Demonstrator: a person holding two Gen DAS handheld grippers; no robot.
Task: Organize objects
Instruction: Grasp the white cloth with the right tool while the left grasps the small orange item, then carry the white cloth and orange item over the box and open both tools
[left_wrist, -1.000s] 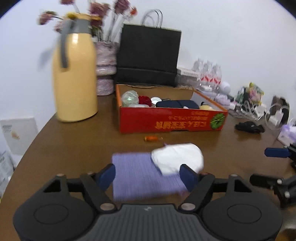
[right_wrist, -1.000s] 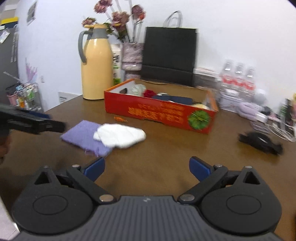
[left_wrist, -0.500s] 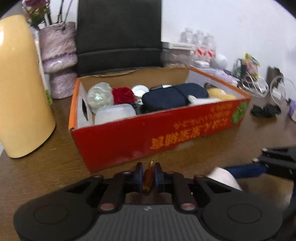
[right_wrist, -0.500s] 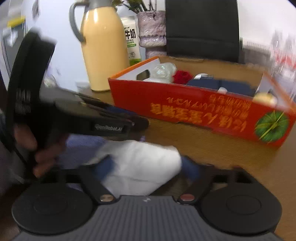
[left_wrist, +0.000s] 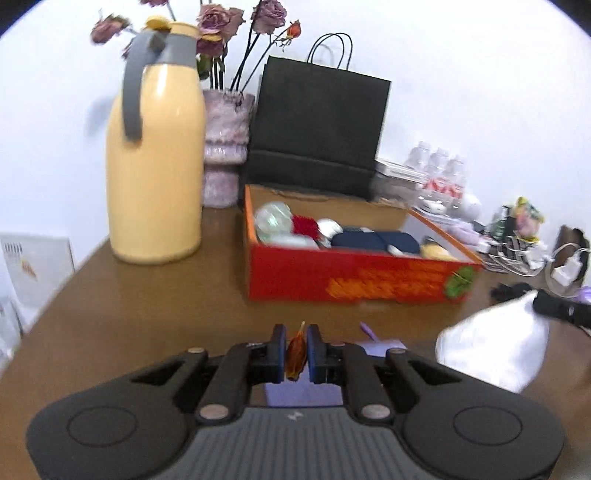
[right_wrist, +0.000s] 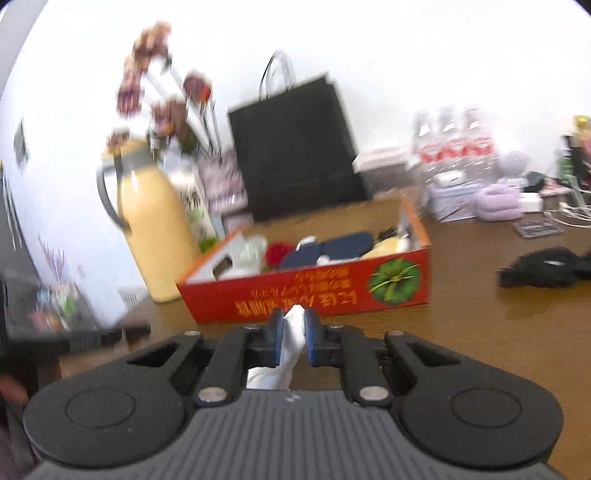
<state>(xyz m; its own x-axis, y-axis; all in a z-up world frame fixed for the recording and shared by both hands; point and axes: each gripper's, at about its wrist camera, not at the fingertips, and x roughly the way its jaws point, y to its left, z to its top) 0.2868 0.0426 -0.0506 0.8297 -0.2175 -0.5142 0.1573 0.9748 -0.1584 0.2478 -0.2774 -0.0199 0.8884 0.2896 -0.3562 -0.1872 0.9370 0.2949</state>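
Pinching is seen in both grippers at once. Nearest in the left wrist view, the left gripper (left_wrist: 296, 353) has its fingers pressed on a small orange object (left_wrist: 296, 352), which a second ago lay loose on the table (left_wrist: 147, 306) just in front of the red box (left_wrist: 351, 284); half a second ago the fingers were already closed on it. Beneath the fingers a corner of the purple cloth (left_wrist: 380, 346) is left lying on the table. To the right, the white cloth (left_wrist: 491, 350) is seen lifted off the purple cloth and hanging from the right gripper.

In the right wrist view, the right gripper (right_wrist: 293, 339) has just been closing, and a fold of the white cloth (right_wrist: 291, 332) is now pinched between its fingers, where a second ago they stood wide apart and empty.

Farther off, the red box stands open and already partly filled. Beyond it the yellow thermos (left_wrist: 155, 162), the vase of dried flowers (left_wrist: 225, 147) and the black paper bag (left_wrist: 317, 125) are ranged along the wall.

Both loose items are judged to be secured, so carrying them to the box appears to be the next step, with the purple cloth yet to be collected.
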